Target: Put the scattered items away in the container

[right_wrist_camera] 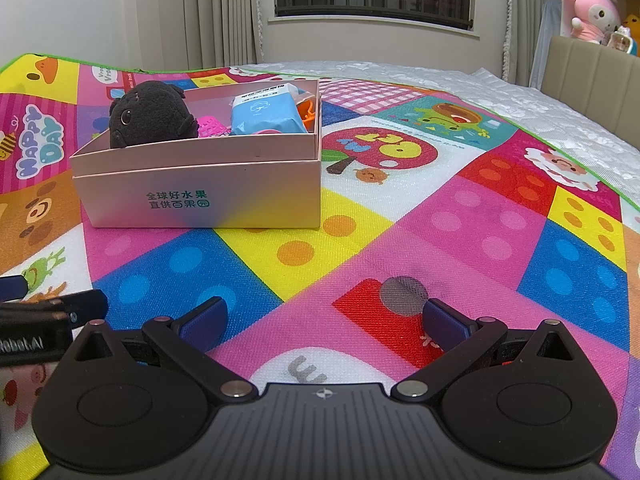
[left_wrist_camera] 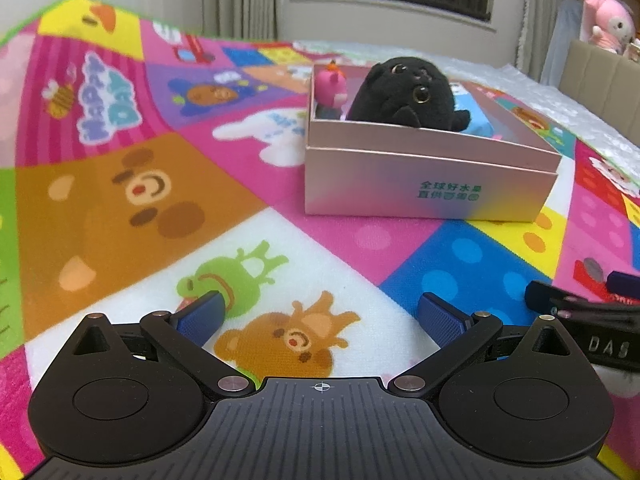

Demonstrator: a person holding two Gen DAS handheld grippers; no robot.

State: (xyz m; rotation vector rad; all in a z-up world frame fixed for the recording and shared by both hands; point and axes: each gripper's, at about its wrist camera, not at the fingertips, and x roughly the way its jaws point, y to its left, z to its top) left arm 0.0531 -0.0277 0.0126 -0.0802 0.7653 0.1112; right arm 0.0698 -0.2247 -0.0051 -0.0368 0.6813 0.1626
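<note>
I hold my left gripper (left_wrist_camera: 320, 312) and right gripper (right_wrist_camera: 324, 320) spread wide and empty, low over the mat (right_wrist_camera: 460, 216), short of the box (right_wrist_camera: 200, 196). The black plush (right_wrist_camera: 150, 114), tissue pack (right_wrist_camera: 266, 114) and pink toy (left_wrist_camera: 330, 88) sit inside the box, so tidying looks finished.

black tongs (left_wrist_camera: 320, 312) with blue ribbed pads (left_wrist_camera: 202, 314), silver pivot screws, ridged grey base.

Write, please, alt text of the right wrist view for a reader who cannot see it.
A pink cardboard box stands on a colourful cartoon play mat and holds a black plush toy, a blue tissue pack and small pink and orange toys. The open, empty right gripper hovers in the foreground; the left gripper's tip shows at the left edge.
</note>
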